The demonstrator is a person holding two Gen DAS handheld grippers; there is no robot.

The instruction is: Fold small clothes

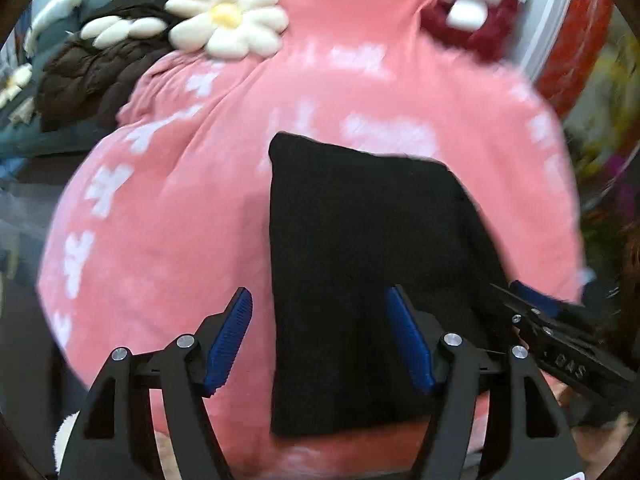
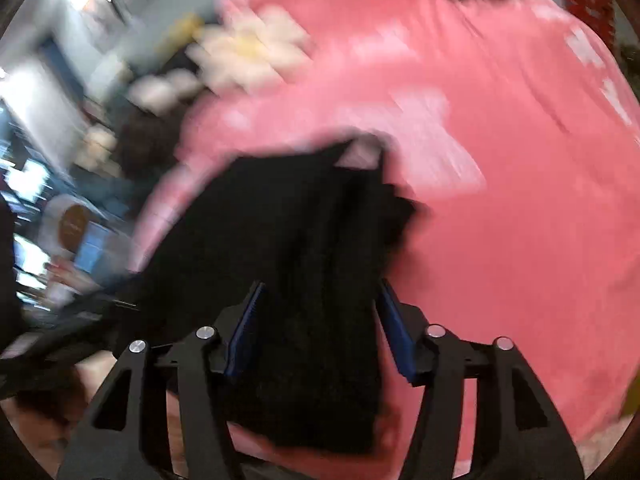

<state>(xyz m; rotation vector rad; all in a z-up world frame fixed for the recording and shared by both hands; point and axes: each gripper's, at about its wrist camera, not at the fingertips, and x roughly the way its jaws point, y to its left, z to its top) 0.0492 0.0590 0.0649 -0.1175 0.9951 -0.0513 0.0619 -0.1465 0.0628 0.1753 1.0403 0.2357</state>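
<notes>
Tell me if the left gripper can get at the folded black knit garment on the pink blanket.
Probably yes: the left gripper is open, and the folded black knit garment lies directly ahead on the pink blanket, nothing between.

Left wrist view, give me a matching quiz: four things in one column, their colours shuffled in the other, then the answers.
Things:
1. blanket
2. folded cloth
3. flower cushion
4. knitted garment

Colours:
A. brown
B. pink with white marks
C. cream with a yellow middle
D. black

Pairs: 1-B, 2-D, 3-C, 4-A
</notes>
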